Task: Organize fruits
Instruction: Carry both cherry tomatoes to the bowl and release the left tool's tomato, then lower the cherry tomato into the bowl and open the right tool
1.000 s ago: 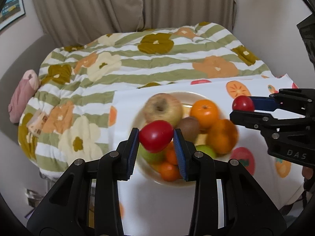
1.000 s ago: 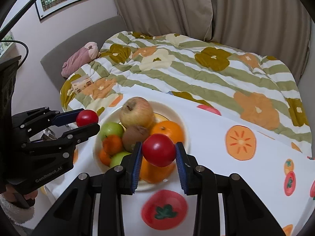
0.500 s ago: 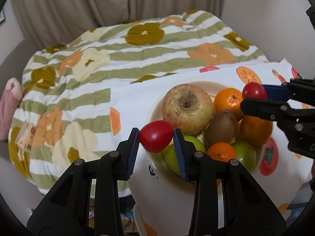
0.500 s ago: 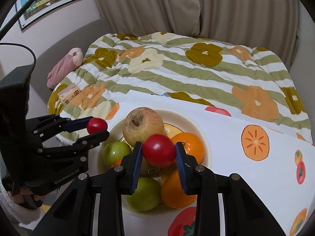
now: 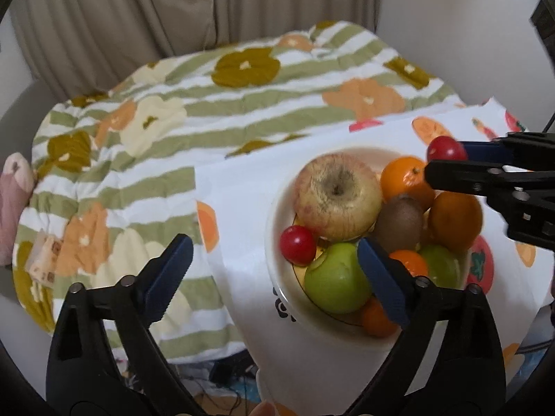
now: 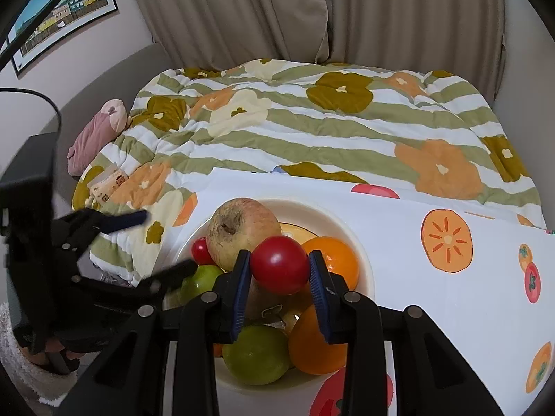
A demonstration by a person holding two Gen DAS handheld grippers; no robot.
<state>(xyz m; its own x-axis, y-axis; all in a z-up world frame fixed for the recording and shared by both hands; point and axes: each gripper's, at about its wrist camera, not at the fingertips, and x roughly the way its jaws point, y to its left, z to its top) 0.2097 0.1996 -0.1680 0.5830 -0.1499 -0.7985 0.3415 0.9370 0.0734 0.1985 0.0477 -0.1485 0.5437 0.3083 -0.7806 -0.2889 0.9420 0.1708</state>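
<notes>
— What are we seeing from the left gripper [image 5: 274, 270] right now?

— Its jaws have just been opening and are standing spread wide, with nothing pinched between them. The small red tomato [image 5: 297, 250] is sitting in the white bowl [image 5: 277, 208], against the near-left rim, tucked beside the big apple [image 5: 338, 196] and the green apple [image 5: 334, 277]. One blue pad is hanging over the flowered quilt [image 5: 208, 111], the other is reaching over the bowl, just above the green apple.

— And the right gripper [image 6: 280, 282]?

— We are seeing its fingers pinching a second red tomato [image 6: 279, 265] squarely between the blue pads. It is hovering over the bowl, in front of the big apple and an orange [image 6: 338, 260]. From the left camera we are catching it coming in from the right edge, the tomato poking out beyond the pads.

— What else is lying in the bowl?

— We are looking at a kiwi [image 5: 399, 222], two more oranges, a small tangerine and another green fruit, all heaped together. The bowl is resting on a white cloth printed with fruit [image 6: 433, 208], which is spreading over the edge of the quilt.
</notes>
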